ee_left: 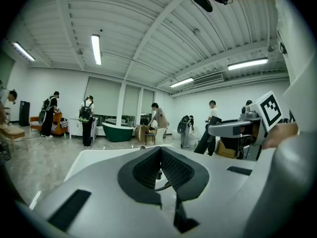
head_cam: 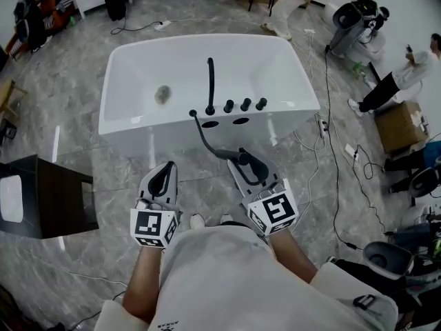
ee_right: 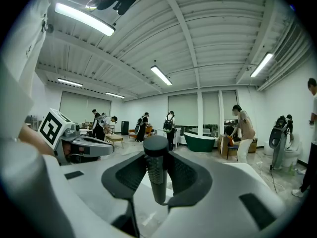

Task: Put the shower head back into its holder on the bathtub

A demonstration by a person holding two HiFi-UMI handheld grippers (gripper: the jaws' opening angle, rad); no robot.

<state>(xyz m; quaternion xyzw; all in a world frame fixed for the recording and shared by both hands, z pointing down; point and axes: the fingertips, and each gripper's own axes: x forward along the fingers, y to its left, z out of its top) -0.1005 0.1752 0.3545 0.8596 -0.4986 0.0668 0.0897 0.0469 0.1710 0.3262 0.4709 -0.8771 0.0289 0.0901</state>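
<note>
Right gripper view: ribbed fingers (ee_right: pixel 184 175) pinch knurled black shower head (ee_right: pixel 157 175); left gripper (ee_left: pixel 159 150) fingers pressed together.

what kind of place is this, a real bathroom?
Probably not: it looks like an open test hall. The white bathtub stands alone on a stone-look floor, cables trail across it, and people work near a green bathtub under strip lights.

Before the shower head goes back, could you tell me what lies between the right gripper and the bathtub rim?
Head view: only the black hose, curving from the bathtub rim down to the shower head in the right gripper.
</note>
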